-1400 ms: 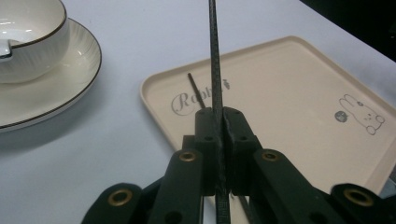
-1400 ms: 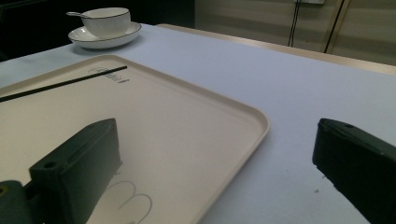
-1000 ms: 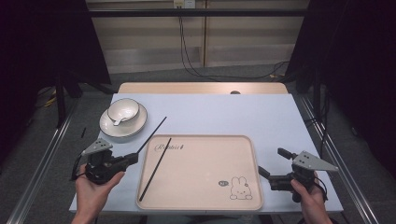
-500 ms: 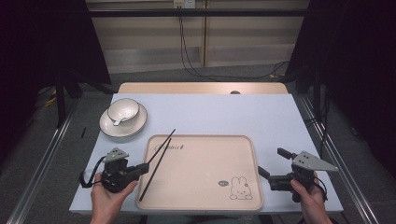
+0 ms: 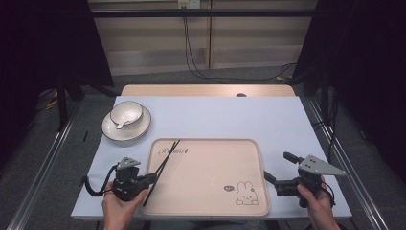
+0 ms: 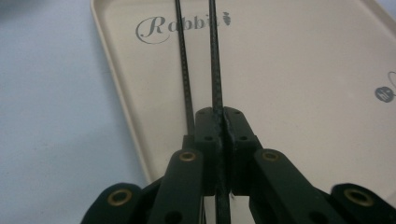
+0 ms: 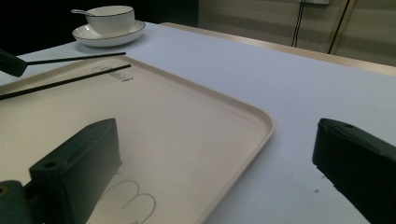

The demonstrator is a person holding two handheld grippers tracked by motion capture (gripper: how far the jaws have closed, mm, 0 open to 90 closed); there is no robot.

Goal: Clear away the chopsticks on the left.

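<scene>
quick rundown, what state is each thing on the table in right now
left gripper: shut on chopsticks
chopsticks: clamped at one end, tips over the tray
tray: flat on the table, bare
right gripper: open, holds nothing
bowl: upright on the saucer, spoon inside
saucer: under the bowl

You've got a matt beige plastic tray (image 5: 210, 191), thin black ridged chopsticks (image 6: 215, 56), glossy white ceramic bowl (image 5: 126, 113) and plate (image 5: 111, 133), smooth pale-blue desk (image 5: 230, 120), matt black plastic claw (image 6: 223, 135).

White bowl (image 5: 126, 114) with spoon (image 5: 119, 125) on saucer (image 5: 139, 129), far-left table (image 5: 230, 120) corner.
</scene>
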